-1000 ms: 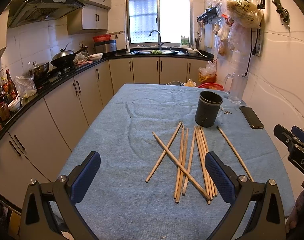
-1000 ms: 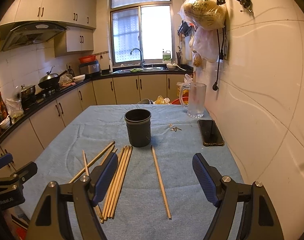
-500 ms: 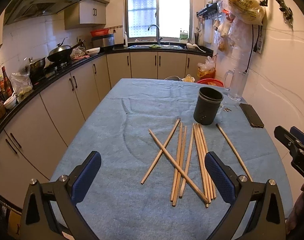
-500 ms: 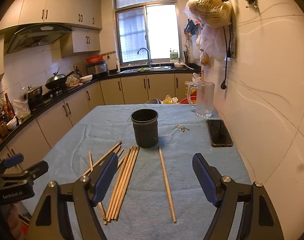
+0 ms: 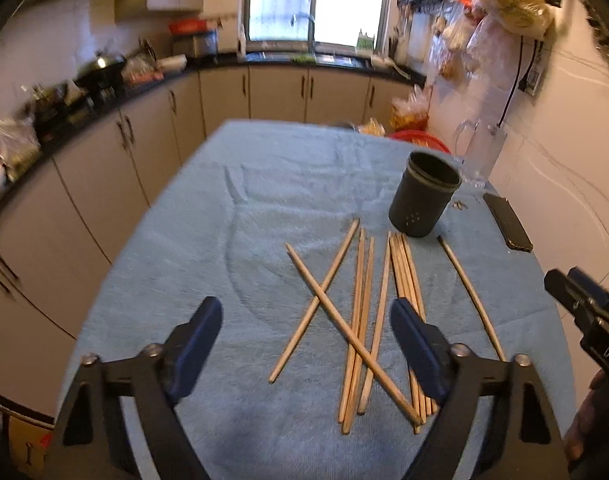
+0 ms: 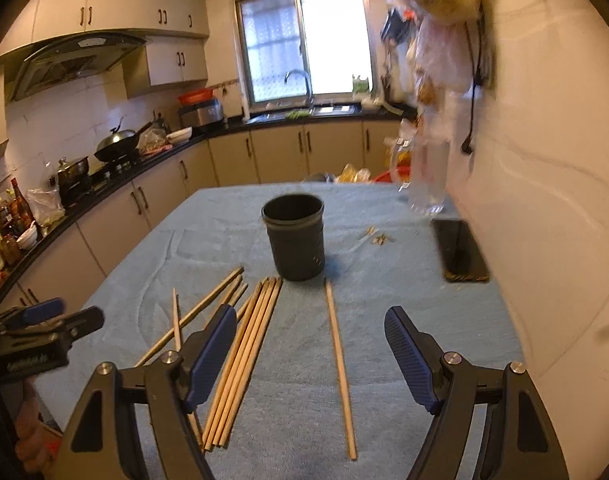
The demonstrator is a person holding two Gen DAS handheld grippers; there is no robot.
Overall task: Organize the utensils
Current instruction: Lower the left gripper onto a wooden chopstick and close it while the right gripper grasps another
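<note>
Chopsticks [image 5: 368, 320]: wooden, loose on the blue-covered bench [image 5: 232, 240], lying lengthwise in front of a dark cylindrical holder [image 5: 422, 196].
- Main group: a tight bundle lying parallel, with two pairs beside it; two further sticks cross over each other in an X on the group's left side.
- Single chopstick [image 6: 338, 364]: lies apart on the right of the bundle, its far tip near the holder's base.
- Holder: upright and open-topped; no sticks show above its rim.

Left gripper [image 5: 306, 346]: hovers above the near ends of the main group. Fingers [image 5: 196, 344] spread wide, nothing between them, touching nothing. The crossed sticks and the pairs sit in the gap; the right finger overlaps the bundle in view.

Right gripper [image 6: 310, 350]: hovers above the near part of the bench. Fingers [image 6: 410, 356] spread wide, holding nothing. The single chopstick runs through the gap between them; the bundle passes just beside the left finger.

View differences:
- Left wrist view: shows the X crossing in full and the whole length of the pairs; the right gripper appears at the right edge only as a dark tip.
- Right wrist view: looks into the holder's mouth, though its interior is too dark to read; shows the small scattered bits [image 6: 378, 238] between holder and phone [image 6: 462, 250]; the left gripper appears at the left edge.
- Both views: clear glass pitcher [image 5: 480, 152] by the wall, beyond the phone.
</note>
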